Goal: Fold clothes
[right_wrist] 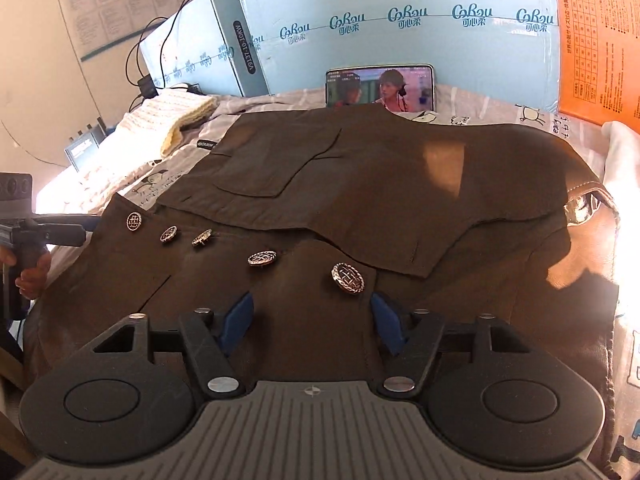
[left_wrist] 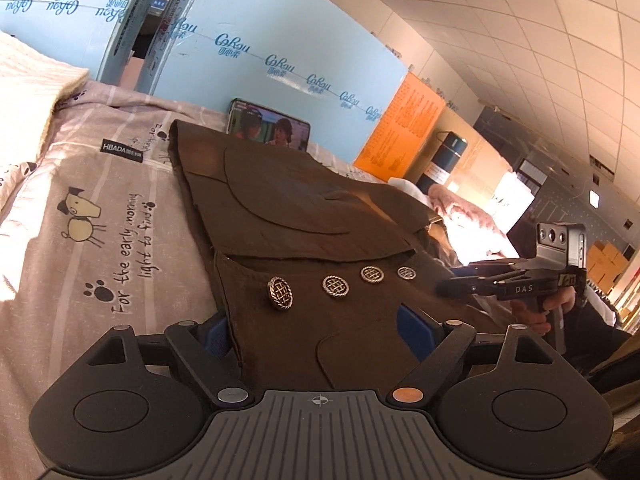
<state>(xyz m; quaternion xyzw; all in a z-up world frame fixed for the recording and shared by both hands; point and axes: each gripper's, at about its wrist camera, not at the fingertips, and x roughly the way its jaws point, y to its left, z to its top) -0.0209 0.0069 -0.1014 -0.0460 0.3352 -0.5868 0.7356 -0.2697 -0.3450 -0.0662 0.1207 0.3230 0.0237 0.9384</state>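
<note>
A brown garment (left_wrist: 304, 208) with metal buttons (right_wrist: 348, 278) lies on a bed's printed sheet (left_wrist: 100, 216). The left hand-held gripper (left_wrist: 320, 332) straddles its near edge, jaws wide, gripping nothing. The right hand-held gripper (right_wrist: 312, 320) stands half open over cloth at 6 o'clock; pad contact is unclear. A phone (right_wrist: 380, 88) at 12 o'clock is partly hidden.

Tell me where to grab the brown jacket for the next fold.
Grip the brown jacket at its near buttoned edge, by the metal buttons, coming in low from the front. That edge lies flat toward both grippers; the far side is already folded over.
</note>
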